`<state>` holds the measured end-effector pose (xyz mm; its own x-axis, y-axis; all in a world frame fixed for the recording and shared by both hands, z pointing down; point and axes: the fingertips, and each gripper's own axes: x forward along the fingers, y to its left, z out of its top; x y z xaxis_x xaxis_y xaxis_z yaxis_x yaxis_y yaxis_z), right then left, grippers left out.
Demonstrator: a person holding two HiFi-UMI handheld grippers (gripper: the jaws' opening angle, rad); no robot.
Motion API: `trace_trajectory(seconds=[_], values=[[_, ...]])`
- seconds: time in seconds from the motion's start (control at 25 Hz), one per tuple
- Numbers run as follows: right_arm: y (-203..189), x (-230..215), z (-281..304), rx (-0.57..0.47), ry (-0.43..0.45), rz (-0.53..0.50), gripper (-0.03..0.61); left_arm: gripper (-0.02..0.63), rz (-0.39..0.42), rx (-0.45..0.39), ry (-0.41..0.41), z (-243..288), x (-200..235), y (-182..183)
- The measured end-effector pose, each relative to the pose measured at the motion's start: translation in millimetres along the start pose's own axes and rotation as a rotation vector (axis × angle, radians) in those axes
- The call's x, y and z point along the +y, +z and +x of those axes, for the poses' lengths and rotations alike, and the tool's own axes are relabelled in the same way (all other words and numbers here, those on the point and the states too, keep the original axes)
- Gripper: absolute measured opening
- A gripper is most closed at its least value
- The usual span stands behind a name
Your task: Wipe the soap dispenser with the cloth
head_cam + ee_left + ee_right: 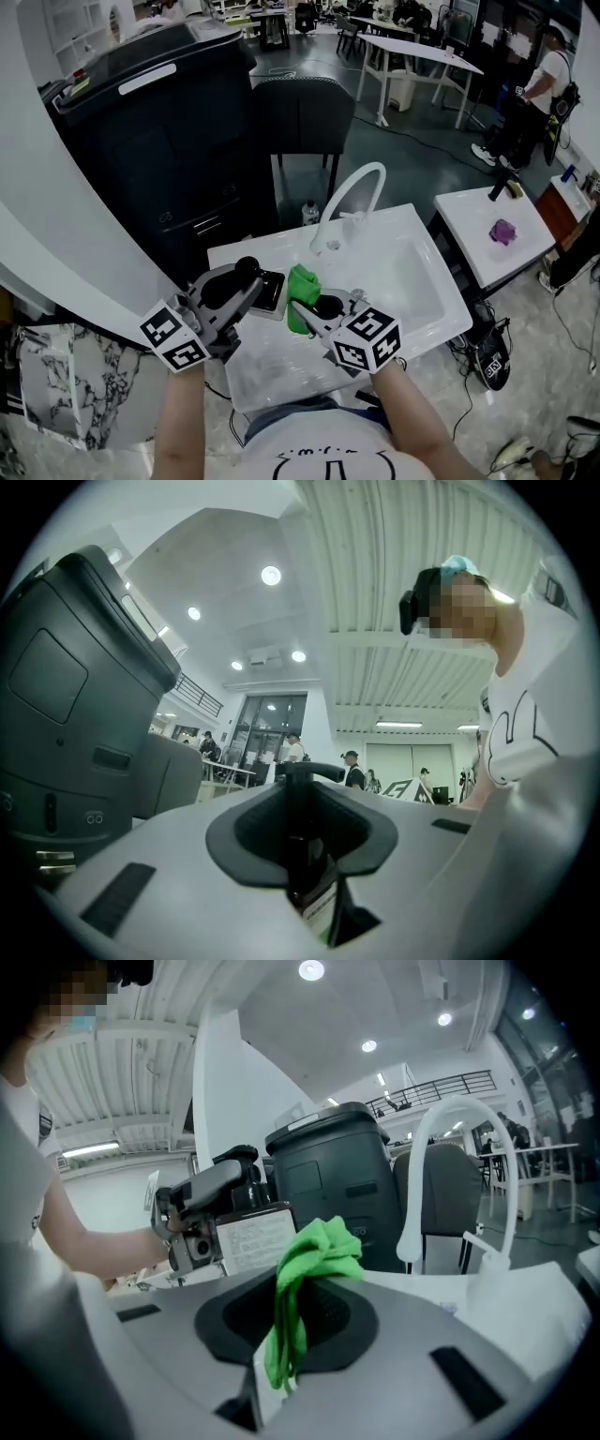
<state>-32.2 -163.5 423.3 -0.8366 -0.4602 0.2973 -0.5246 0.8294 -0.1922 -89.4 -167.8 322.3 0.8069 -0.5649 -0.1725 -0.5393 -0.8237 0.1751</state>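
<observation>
A dark, squarish plastic soap dispenser (270,291) with a black pump head and a white printed label is held in the air above the near left part of a white rectangular sink (412,272). We read it as roughly upright, with the pump on top and its long axis running up and down.

The left gripper (251,286) is clamped on the dispenser near its neck. In the left gripper view the narrow dark neck fills the gap between the jaws, and the pump spout pokes out above them.

Just to the dispenser's right is a bright green bunched cloth (302,292), pinched in the closed jaws of the right gripper (304,311). A tuft stands above the jaws and a tail hangs below.

Seen from the right gripper view, the labelled face lies ahead and to the left of the cloth — close by, though we cannot tell whether they touch. We judge that the wiping hand must carry the cloth leftward onto that face, then stroke along the upright length of the bottle.

A white arched tap (352,192) stands beyond — clear of both grippers.
</observation>
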Motion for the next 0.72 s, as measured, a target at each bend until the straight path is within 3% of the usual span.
trace_trajectory(seconds=[0.16, 0.36, 0.48, 0.6, 0.72], values=[[-12.2, -3.1, 4.6, 0.046, 0.004, 0.005, 0.049, 0.091, 0.019, 0.028, 0.004, 0.9, 0.2, -4.4], [-26.3, -25.7, -0.9, 0.087, -0.052, 0.045, 0.049, 0.091, 0.104, 0.128, -0.021, 9.4, -9.1, -18.5], [-10.7, -34.9, -11.3, 0.040, -0.029, 0.020, 0.049, 0.091, 0.233, 0.214, -0.075, 13.0, -24.6, -28.5], [15.3, -30.3, -24.4, -0.037, 0.097, -0.017, 0.049, 0.091, 0.415, 0.343, -0.150, 14.3, -42.8, -43.7], [32.8, -19.3, -33.9, -0.071, 0.244, -0.046, 0.049, 0.091, 0.578, 0.404, -0.209, 12.5, -56.4, -51.1]])
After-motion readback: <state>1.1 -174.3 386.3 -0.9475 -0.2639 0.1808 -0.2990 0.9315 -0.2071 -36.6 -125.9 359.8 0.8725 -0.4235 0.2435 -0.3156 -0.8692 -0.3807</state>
